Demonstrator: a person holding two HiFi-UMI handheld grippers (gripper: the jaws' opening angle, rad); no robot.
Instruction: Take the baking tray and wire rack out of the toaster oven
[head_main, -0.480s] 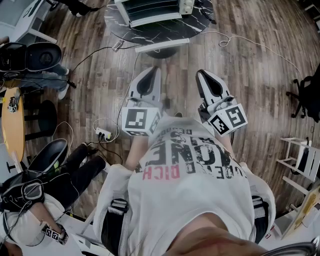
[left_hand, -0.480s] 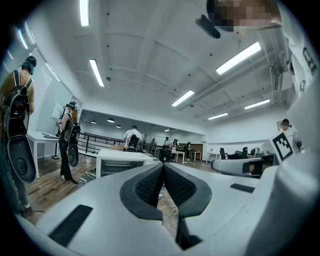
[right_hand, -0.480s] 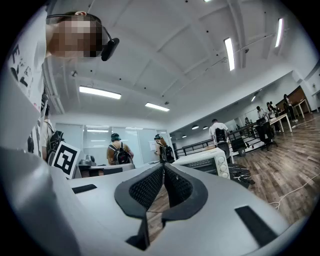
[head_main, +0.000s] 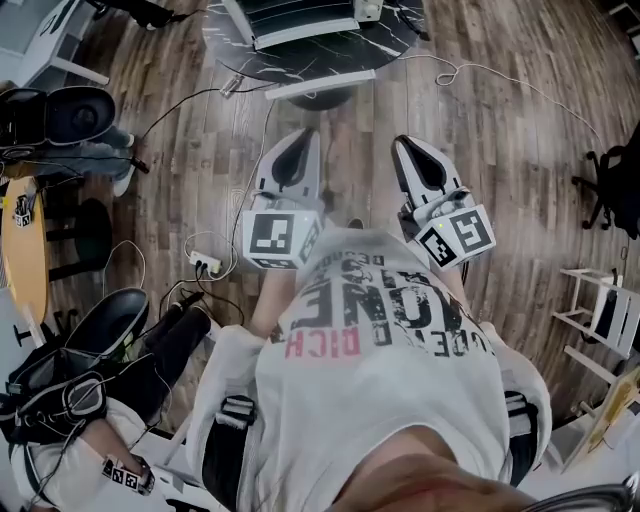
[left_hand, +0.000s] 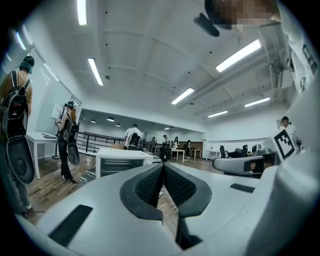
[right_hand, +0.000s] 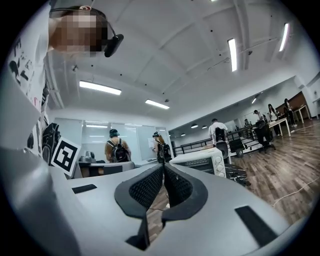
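Note:
A white toaster oven (head_main: 300, 22) stands on a round dark marble table (head_main: 395, 42) at the top of the head view. It also shows ahead in the left gripper view as the toaster oven (left_hand: 122, 162) and in the right gripper view as the toaster oven (right_hand: 202, 161). No baking tray or wire rack is visible. My left gripper (head_main: 299, 137) and right gripper (head_main: 404, 144) are held level, side by side in front of my chest, well short of the table. In the gripper views the left gripper (left_hand: 163, 168) and the right gripper (right_hand: 163, 168) are both shut and empty.
A power strip (head_main: 207, 265) and cables lie on the wooden floor at left. A seated person (head_main: 90, 400) is at the lower left. A black chair (head_main: 610, 190) and a white rack (head_main: 600, 320) stand at right. Other people stand around the room.
The table and oven have slid slightly toward the top edge of the head view. Both grippers keep the same pose, shut and empty.

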